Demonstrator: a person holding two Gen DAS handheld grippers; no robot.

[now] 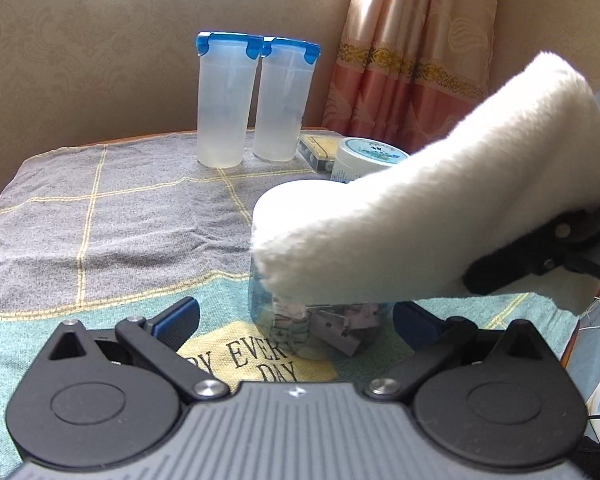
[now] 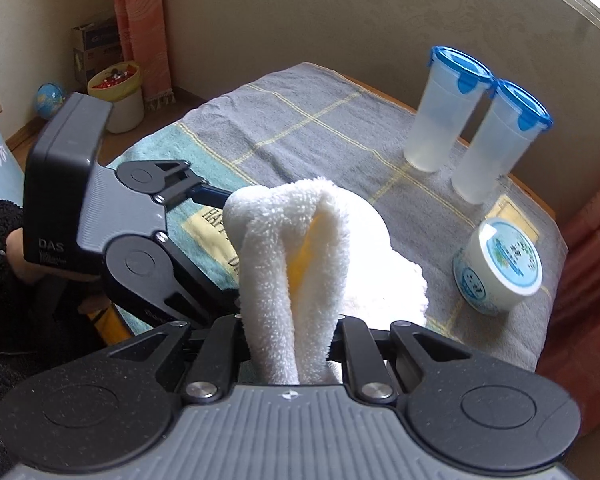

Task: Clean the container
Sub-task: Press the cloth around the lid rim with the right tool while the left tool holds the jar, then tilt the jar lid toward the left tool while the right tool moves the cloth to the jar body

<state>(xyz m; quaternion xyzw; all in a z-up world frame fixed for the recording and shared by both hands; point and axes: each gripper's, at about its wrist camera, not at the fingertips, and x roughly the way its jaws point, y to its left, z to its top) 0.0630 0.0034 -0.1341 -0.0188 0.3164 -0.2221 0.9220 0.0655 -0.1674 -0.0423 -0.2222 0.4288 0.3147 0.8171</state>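
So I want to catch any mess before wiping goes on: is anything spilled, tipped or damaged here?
Nothing stands out. The two tall blue-lidded containers and the white tub stand upright on the tablecloth, no spill visible. The right gripper holds the white cloth over the clear jar; the jar's top is hidden.

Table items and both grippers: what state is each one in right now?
Left gripper: open, fingers either side of the jar.
Right gripper: shut on the white cloth.
White cloth: folded, draped over the jar top.
Clear jar: upright, white lid on, small items inside.
Two tall cups: upright, blue lids clipped shut.
White tub: lidded, upright.
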